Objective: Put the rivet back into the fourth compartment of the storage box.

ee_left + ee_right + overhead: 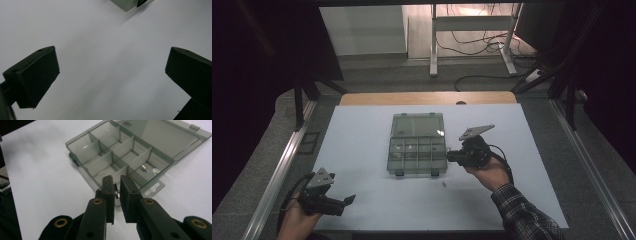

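- A small screw (115,191) is pinched between the tips of the right gripper (116,185); in the right gripper view it sits at the centre of the frame, a thin metal piece bridging the narrow gap between the two black jaws.
- The jaws stand nearly closed on it, just at the near edge of the organiser box (125,152), over the compartment at that edge.
- The box is clear grey plastic with its lid laid open flat behind it — in the right gripper view it fills the upper middle and upper right of the frame, its dividers upright and making two rows of compartments.
- One compartment, right of centre in that view, holds another small metal part (144,168) lying on the floor of the box.
- In the high view the box (417,145) lies at the middle of the frame on the white table sheet (362,150), and the right gripper (451,156) touches its right edge, held by a hand with a checked sleeve (522,215) coming in from the lower right.
- A tiny loose screw (443,184) lies on the sheet just below the box's lower right corner.
- The left gripper (347,201) rests at the lower left of the high view, well apart from the box; in the left gripper view its jaws stand wide apart over bare white sheet, holding nothing, with a corner of the box (125,3) at the top edge.
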Tool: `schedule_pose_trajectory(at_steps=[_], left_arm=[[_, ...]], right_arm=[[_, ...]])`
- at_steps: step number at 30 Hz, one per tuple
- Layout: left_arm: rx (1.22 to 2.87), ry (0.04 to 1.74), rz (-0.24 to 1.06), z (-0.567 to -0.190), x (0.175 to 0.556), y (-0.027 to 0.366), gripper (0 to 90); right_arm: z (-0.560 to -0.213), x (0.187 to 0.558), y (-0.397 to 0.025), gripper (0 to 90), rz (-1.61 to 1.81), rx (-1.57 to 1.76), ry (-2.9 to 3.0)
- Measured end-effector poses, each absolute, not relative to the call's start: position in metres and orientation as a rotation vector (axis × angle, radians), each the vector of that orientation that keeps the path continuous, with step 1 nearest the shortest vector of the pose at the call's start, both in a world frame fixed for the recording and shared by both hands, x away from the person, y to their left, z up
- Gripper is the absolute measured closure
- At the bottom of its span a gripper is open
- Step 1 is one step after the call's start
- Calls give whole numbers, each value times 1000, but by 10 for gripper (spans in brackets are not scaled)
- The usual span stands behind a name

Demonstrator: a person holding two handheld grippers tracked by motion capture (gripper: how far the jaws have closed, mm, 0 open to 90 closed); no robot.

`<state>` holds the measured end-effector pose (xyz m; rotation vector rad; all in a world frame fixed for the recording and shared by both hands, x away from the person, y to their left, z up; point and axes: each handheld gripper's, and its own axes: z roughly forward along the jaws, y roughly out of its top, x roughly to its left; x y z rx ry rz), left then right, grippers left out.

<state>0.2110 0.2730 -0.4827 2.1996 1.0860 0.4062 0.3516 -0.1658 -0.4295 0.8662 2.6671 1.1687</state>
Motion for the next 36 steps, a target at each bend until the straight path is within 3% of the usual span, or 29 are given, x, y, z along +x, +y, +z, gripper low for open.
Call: schedule_pose_trajectory(at_steps=[17, 36], left_arm=[[2203, 1087, 405, -483, 211, 273, 0], [2202, 1089, 407, -483, 211, 274, 0]], right_arm=[[-428, 384, -153, 800, 1159, 907, 2610], [-450, 416, -126, 800, 1102, 971, 2605]])
